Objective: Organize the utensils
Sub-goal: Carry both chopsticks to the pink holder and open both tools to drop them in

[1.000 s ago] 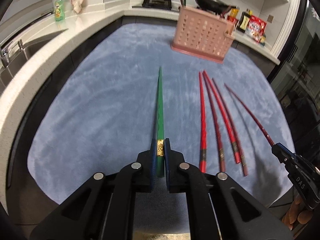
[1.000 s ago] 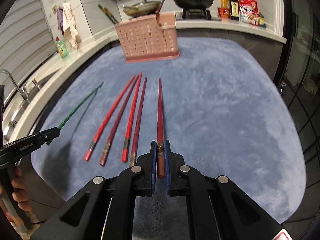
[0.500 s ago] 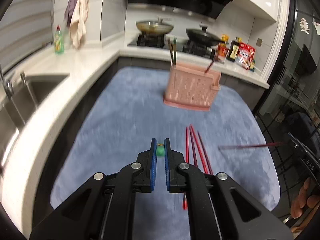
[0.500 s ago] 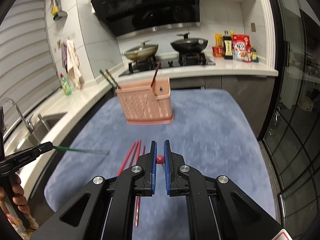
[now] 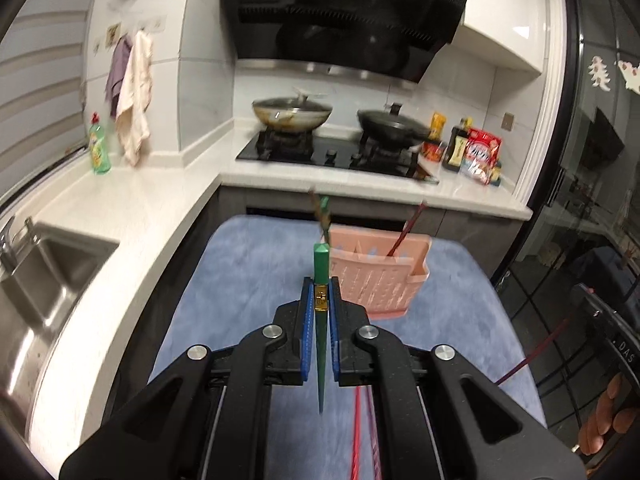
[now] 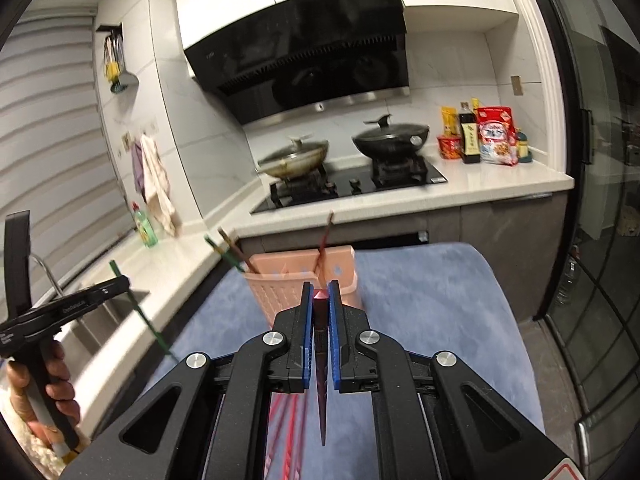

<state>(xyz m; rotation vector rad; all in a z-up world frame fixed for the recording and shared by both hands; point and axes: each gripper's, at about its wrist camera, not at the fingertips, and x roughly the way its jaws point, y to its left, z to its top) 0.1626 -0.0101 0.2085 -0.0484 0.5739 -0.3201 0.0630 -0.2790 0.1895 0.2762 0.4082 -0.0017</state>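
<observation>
Open blue mat [image 5: 248, 280] left of the pink holder [image 5: 384, 280] — upright chopsticks [image 5: 404, 232] crowd its top.

A green chopstick [image 5: 321, 312] stands upright at frame centre with its tip down, a dark red chopstick [image 6: 321, 364] likewise, before a pink slotted basket [image 5: 380, 280] holding more chopsticks.

Both chopsticks have left the blue mat: the left gripper [image 5: 320, 300] now holds the green chopstick [image 5: 321, 340] upright, tip down, and the right gripper [image 6: 321, 304] likewise holds the red chopstick [image 6: 321, 360], frame centre.
</observation>
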